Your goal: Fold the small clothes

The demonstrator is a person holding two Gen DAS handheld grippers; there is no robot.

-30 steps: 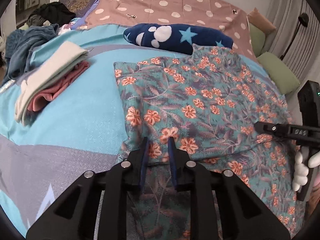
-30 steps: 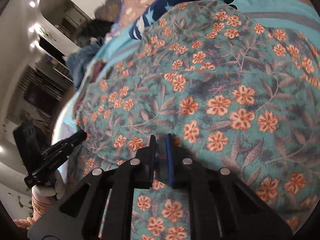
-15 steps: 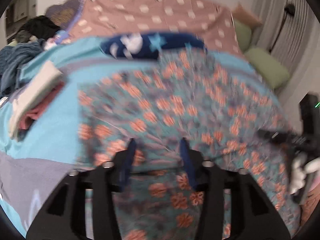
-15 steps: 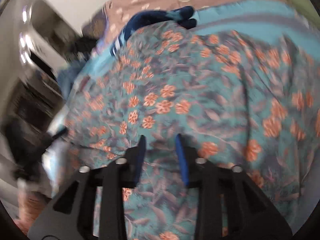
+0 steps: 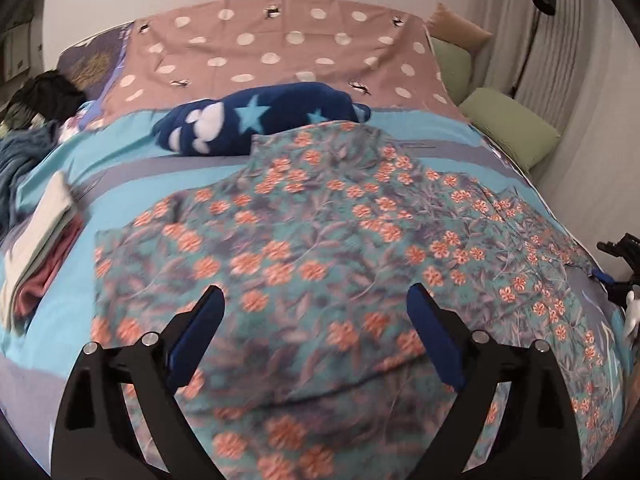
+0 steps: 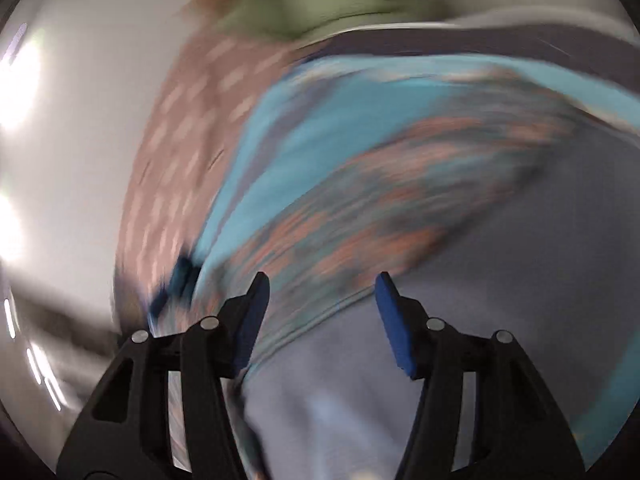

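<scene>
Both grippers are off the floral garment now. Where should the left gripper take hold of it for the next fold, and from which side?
Probably the floral garment's left-hand corner. It lies flat on the bedcover, bare sheet beside it, so the left gripper, its jaws opening with nothing gripped, can slide in low from the left.

Folded pile [image 5: 40, 256] left, blue blanket [image 5: 256, 124] behind floral garment [image 5: 320, 240].

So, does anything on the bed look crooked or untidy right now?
Yes. The floral garment lies unevenly: its far edge is stepped and rumpled rather than straight, touching the navy star blanket. The folded pile at left looks neat.
</scene>
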